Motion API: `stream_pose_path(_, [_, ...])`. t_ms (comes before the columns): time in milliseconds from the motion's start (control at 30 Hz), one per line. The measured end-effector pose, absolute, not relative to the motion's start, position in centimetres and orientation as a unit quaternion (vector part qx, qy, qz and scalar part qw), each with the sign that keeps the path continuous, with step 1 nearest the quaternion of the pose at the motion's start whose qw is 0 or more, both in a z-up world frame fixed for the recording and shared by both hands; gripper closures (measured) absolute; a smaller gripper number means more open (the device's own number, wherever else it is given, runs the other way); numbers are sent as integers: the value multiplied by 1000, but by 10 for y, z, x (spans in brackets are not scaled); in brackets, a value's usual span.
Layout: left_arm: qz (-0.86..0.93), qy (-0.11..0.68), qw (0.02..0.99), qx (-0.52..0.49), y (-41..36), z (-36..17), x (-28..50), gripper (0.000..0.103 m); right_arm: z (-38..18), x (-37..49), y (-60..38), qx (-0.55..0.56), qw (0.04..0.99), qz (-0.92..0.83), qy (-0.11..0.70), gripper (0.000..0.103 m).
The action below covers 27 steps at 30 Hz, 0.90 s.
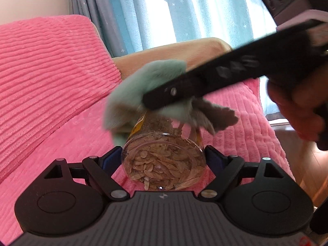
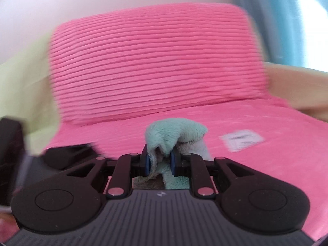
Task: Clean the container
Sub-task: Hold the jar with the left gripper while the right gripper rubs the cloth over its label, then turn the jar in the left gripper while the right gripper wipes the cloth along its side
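Left gripper [image 1: 163, 160], lower centre of its view: I see both blue pads pinching a clear jar [image 1: 164, 160] of dried flakes, base toward the lens. Right gripper [image 2: 160, 163] clamped on a teal cloth [image 2: 174, 131]; in the left view the cloth lies over the jar's far end. Pink ribbed cushion [image 2: 153, 61] behind, motion-blurred

Two grippers are present: one left gripper [image 1: 163, 157] and one right gripper [image 2: 159, 163]. One clear container [image 1: 164, 153], one teal cloth [image 2: 174, 133] and one white label [image 2: 242, 138] are visible. One pink back cushion [image 2: 155, 61] stands on one pink seat cover [image 2: 266, 174].
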<state>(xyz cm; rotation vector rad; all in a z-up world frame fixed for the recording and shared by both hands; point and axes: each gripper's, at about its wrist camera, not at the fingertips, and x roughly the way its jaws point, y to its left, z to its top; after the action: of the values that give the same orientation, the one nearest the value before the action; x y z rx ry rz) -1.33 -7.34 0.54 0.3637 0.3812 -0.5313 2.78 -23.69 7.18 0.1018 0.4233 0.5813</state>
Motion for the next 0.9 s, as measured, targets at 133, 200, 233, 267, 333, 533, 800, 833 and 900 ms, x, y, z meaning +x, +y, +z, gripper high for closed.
stream_pose_path(133, [-260, 191, 931, 173, -75, 5, -11, 17, 72, 28, -237, 49, 934, 286, 207, 89])
stream_pose_path(200, [-262, 201, 932, 149, -71, 6, -8, 17, 71, 28, -236, 49, 934, 286, 207, 89])
stream_pose_path(233, [-264, 208, 932, 133, -68, 7, -5, 17, 71, 28, -236, 49, 934, 287, 207, 89])
stream_pose_path(267, [-265, 217, 932, 116, -65, 8, -2, 17, 71, 28, -236, 49, 934, 287, 207, 89])
stream_pose_path(333, [-271, 234, 931, 73, -57, 7, 4, 17, 71, 28, -236, 48, 934, 288, 207, 89])
stream_pose_path(533, [-283, 268, 920, -37, -40, 5, 19, 17, 71, 25, -236, 47, 933, 290, 208, 89])
stream_pose_path(800, [-282, 262, 923, -22, -43, 3, 17, 17, 75, 15, -230, 10, 936, 289, 202, 78])
stream_pose_path(833, [-283, 261, 923, -21, -43, 3, 17, 17, 75, 14, -230, 9, 936, 288, 202, 78])
stream_pose_path(900, [-283, 260, 923, -18, -43, 3, 17, 17, 76, 14, -230, 10, 937, 284, 203, 78])
